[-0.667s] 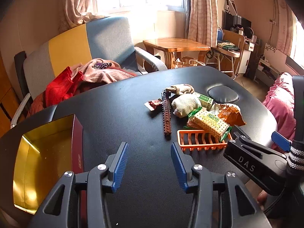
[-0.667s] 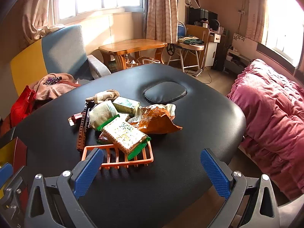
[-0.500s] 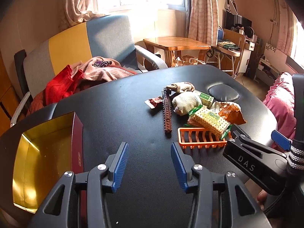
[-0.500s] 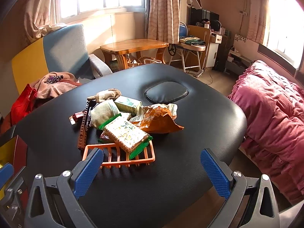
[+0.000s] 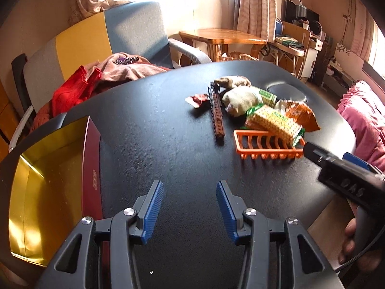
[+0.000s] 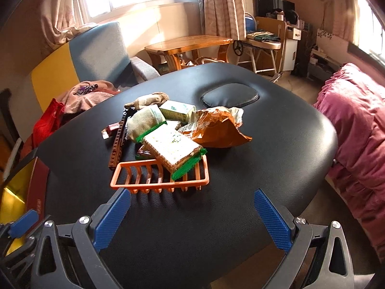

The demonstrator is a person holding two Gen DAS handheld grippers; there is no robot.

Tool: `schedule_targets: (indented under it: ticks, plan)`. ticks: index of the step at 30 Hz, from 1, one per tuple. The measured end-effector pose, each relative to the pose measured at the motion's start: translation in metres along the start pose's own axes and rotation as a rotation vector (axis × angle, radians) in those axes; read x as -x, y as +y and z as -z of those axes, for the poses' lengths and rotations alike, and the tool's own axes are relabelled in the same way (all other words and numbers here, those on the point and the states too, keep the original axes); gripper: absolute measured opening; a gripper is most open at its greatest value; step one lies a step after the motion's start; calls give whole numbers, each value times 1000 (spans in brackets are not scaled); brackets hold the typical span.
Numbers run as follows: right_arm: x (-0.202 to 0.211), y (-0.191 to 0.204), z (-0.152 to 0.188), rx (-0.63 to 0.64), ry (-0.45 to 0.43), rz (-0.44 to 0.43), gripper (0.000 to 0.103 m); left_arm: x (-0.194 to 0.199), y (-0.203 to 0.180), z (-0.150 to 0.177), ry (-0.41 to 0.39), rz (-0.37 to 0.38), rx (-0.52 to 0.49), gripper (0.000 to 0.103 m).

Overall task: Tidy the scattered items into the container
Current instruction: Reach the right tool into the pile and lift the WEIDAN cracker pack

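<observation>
Clutter sits in 1 heap on a black padded table (image 6: 276, 144), toward 1 o'clock in the left wrist view and at 12 o'clock in the right wrist view. At 9 o'clock from the left gripper, a red box (image 5: 92, 159) with a gold lining stands open at the table's edge, well apart from the heap. An orange rack (image 6: 160, 177) lies nearest the right gripper, its long axis running 9 to 3 o'clock in that view. A green-edged cracker pack (image 6: 172, 148) rests tilted across the rack's far rail, long axis pointing toward 10 o'clock. An orange snack bag (image 6: 216, 127) lies just beside it at 2 o'clock. A brown brick strip (image 5: 216, 118) stretches from 12 to 6 o'clock in the left view, touching a rolled sock (image 5: 241, 97) on its right side. Behind are a green carton (image 6: 178, 109) and a 2nd sock (image 6: 150, 100). The left gripper (image 5: 190, 210) hovers released over bare table, holding nothing; the right gripper (image 6: 192, 219) hovers spread wide, empty, just short of the rack.
</observation>
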State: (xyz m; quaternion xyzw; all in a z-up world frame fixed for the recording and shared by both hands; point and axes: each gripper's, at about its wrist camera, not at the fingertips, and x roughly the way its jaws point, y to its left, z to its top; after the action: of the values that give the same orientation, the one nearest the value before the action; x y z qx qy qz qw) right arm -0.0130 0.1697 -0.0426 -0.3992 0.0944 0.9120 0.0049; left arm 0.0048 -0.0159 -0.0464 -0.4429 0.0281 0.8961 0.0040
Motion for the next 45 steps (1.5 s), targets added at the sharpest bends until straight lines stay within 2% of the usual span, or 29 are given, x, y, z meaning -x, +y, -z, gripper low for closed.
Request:
schedule_targets:
  ticks: [3, 10, 19, 21, 24, 27, 31, 35, 39, 43, 45]
  plan:
    - [-3, -6, -2, 17, 7, -128, 103, -8, 2, 11, 24, 22, -13, 47]
    - [-18, 3, -36, 61, 48, -372, 103, -32, 3, 36, 102, 25, -52, 48]
    - [-84, 35, -85, 117, 122, -358, 103, -42, 22, 48, 132, 60, -16, 50]
    - [-93, 27, -87, 112, 172, -354, 103, -42, 24, 48, 130, 68, -12, 52]
    - [-106, 24, -83, 99, 252, -374, 103, -41, 26, 49, 127, 71, -12, 54]
    - [-109, 22, -72, 78, 295, -422, 103, -42, 29, 50, 127, 76, -2, 59]
    - [-103, 26, -47, 37, 357, -516, 103, -40, 33, 52, 131, 78, 1, 60]
    - [-94, 29, -14, -56, 438, -659, 103, -35, 37, 56, 132, 80, 8, 59]
    - [-72, 27, 2, -112, 434, -763, 103, -29, 38, 57, 129, 92, 10, 59]
    - [-47, 10, 2, -136, 372, -754, 103, -20, 37, 50, 98, 90, 8, 59]
    - [-37, -1, 3, -140, 338, -725, 103, -17, 32, 40, 81, 116, 8, 59]
